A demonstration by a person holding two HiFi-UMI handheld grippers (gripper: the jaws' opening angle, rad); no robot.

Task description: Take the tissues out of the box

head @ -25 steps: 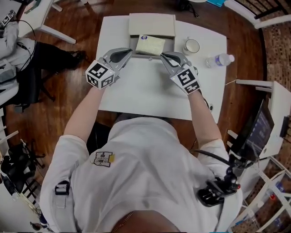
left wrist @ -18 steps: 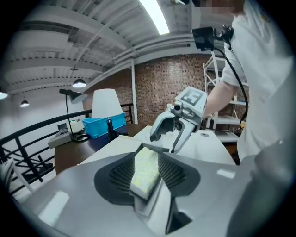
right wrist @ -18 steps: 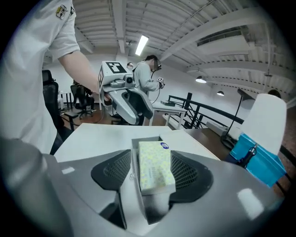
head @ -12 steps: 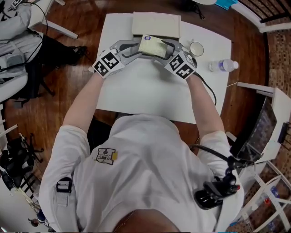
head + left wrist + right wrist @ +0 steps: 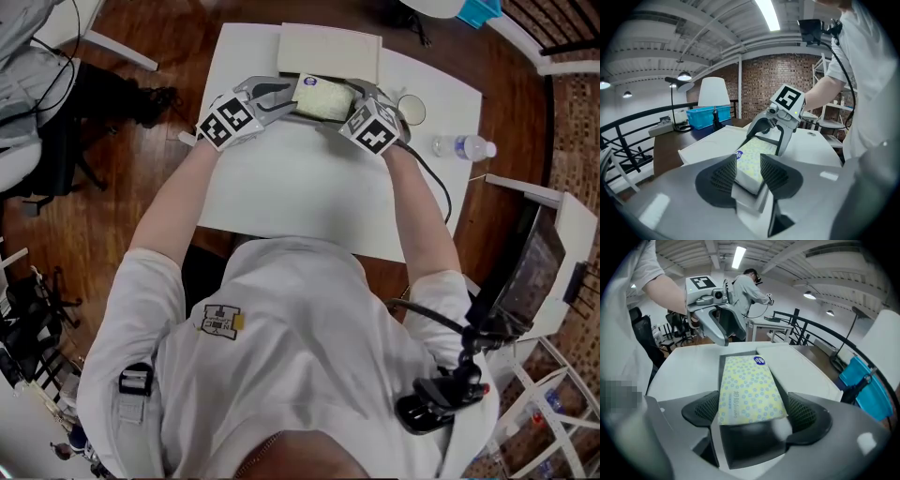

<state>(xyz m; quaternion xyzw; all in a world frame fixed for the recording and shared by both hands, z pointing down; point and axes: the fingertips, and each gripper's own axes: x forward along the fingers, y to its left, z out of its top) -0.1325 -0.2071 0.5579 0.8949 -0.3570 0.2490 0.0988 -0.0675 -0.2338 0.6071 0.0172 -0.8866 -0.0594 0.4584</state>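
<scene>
White table (image 5: 300, 197): box (image 5: 328, 52) at far edge, tissue pack (image 5: 323, 99) inside. We hold left gripper (image 5: 748, 161) and right gripper (image 5: 753, 404) at pack's ends; both jaws just opened, astride pack, unclamped.

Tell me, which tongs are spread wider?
The right tongs, just opened wide astride the tissue pack; the left tongs, also freshly opened, straddle its end narrowly.

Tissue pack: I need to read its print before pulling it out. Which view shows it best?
Right gripper view: the tissue pack fills the centre, its whole yellow dotted top and blue sticker visible, lying in the dark-lined box. The left gripper view shows only one foreshortened end. The head view shows it small, from above.
</scene>
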